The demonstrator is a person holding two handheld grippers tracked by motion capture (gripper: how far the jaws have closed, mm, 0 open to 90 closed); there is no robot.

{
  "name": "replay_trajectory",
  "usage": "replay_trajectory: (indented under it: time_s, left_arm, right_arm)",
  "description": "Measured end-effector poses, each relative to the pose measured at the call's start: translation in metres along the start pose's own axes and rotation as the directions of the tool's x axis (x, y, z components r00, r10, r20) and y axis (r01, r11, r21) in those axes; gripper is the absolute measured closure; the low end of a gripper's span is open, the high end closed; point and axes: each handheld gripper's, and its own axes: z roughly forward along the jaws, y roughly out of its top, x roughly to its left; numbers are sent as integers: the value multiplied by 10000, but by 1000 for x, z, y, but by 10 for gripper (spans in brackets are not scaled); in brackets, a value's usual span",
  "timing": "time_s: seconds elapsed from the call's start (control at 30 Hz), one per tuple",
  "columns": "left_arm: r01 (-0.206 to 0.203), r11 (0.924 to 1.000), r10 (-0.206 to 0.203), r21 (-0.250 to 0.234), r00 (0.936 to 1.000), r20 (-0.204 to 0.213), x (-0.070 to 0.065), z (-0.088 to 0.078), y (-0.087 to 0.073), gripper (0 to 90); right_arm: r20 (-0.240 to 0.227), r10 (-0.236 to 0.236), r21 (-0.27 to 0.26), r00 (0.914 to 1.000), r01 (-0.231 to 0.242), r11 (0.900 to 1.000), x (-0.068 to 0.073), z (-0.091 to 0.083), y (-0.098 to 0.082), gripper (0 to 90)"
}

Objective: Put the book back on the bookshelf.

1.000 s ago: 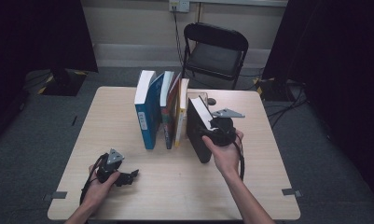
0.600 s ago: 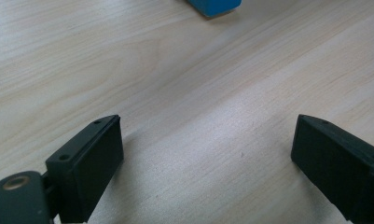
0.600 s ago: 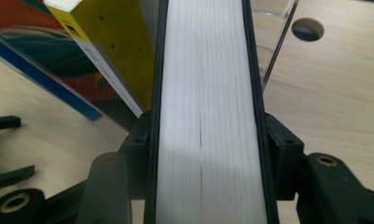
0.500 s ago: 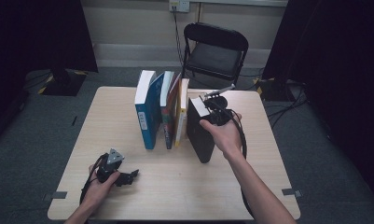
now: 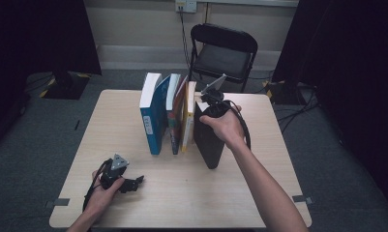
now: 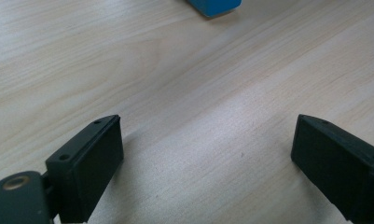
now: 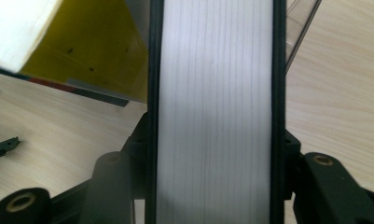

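Right tongs (image 5: 208, 99) clamp the black book (image 5: 207, 137) beside the row of books (image 5: 167, 113), probably not snug yet; left tongs (image 5: 133, 182) rest open on the tabletop (image 5: 201, 193).

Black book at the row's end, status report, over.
Right gripper clamped on thick black book, upright at row's right end. Left gripper open, resting on pale wooden table. Yellow-covered book alongside, nothing blocking.

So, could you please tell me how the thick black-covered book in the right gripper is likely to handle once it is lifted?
The thick black-covered book probably stays stiff: the right gripper clamps both covers. Its wide white page block suggests weight. Standing tall on the wooden table, it may tip if released.
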Motion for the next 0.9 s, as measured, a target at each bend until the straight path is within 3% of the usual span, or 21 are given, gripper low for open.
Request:
replay_trajectory:
  time_s: [0.17, 0.37, 0.9]
  left_arm:
    - [2, 10000, -2, -4, 10000, -2, 0, 0, 0, 89]
    - [-3, 10000, 3, -2, 10000, -3, 0, 0, 0, 89]
    - [-15, 10000, 15, 47, 10000, 27, 0, 0, 0, 89]
  right_arm:
    - [165, -44, 558, 9999, 35, 9984, 1, 10, 4, 493]
    - [337, -95, 804, 9994, 68, 9967, 4, 14, 5, 502]
    - [643, 133, 688, 9978, -177, 9975, 7, 11, 10, 534]
